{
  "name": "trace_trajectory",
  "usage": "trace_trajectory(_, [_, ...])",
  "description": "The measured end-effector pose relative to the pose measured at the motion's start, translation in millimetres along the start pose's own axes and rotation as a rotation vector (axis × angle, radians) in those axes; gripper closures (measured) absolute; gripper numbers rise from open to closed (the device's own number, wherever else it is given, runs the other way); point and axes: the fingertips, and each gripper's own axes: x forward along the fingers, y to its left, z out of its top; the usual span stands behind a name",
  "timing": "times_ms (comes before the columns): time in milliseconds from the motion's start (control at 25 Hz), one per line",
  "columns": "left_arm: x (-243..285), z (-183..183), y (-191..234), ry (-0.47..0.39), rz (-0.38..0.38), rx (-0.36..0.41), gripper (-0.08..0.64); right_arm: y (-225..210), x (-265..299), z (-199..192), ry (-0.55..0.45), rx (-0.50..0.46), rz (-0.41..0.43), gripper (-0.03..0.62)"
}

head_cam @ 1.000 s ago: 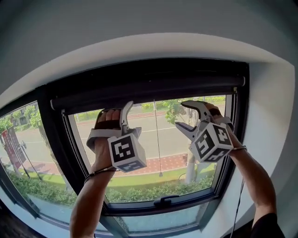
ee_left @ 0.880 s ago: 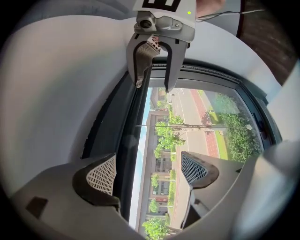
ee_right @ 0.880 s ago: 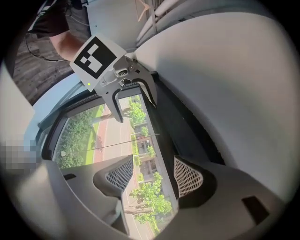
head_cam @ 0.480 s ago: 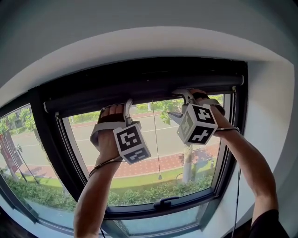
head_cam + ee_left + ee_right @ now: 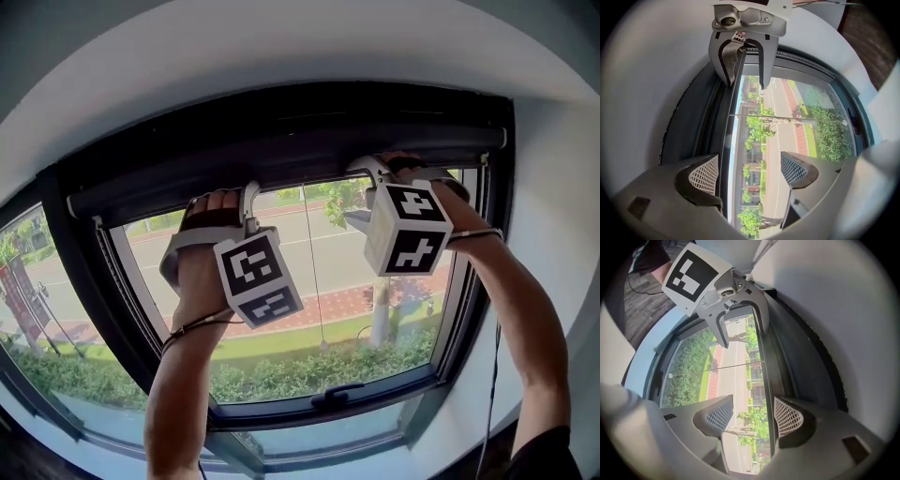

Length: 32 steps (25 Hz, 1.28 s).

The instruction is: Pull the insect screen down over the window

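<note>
The insect screen is rolled up in a dark cassette along the window top, and its bottom bar (image 5: 300,171) sits just under it. My left gripper (image 5: 249,199) reaches up to the bar left of centre. My right gripper (image 5: 364,195) is at the bar right of centre. In the left gripper view the bar (image 5: 725,154) runs between the wide jaws of my left gripper (image 5: 747,171), close to the left pad (image 5: 704,174). In the right gripper view the bar (image 5: 766,380) passes between the jaws of my right gripper (image 5: 753,414). Both stand open around it.
A thin pull cord (image 5: 313,272) hangs from the bar between the two grippers. The dark window frame (image 5: 473,281) surrounds the glass, with a handle (image 5: 337,395) on the lower rail. White wall (image 5: 553,187) curves round the opening. Street and hedges lie outside.
Both grippers have risen from in front of the glass to the screen's bottom bar. The right one moved up and turned inward, so its jaws now straddle the bar.
</note>
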Motion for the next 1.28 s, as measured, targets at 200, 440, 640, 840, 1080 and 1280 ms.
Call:
trace_trajectory(200, [-6.9,-0.8,-19.5,-0.003,-0.099,0.004,0.121,17.8,-0.7,-0.2,-0.003,0.001,0.079,0.337])
trace_trajectory(440, [-14.9,-0.8,-37.1,-0.005,-0.148,0.011,0.124,37.3,-3.9,-1.9,-0.009,0.006,0.142,0.337])
trace_trajectory(640, [-55.0,-0.8,-67.6,-0.013,-0.222,0.016,0.124,70.7,-34.3,3.8,0.009,0.021,0.2,0.337])
trace_trajectory(840, [-53.8,4.0,-97.7,-0.031,-0.301,0.01,0.148,97.9,-29.0,0.1,-0.011,0.041,0.279,0.337])
trace_trajectory(1080, [-48.0,2.6,-135.8,-0.043,-0.32,-0.01,0.167,138.1,-17.5,-4.2,-0.011,0.035,0.316,0.337])
trace_trajectory(1280, [-45.9,4.6,-168.5,-0.055,-0.387,-0.024,0.172,167.8,-10.5,-12.1,-0.009,0.061,0.361,0.337])
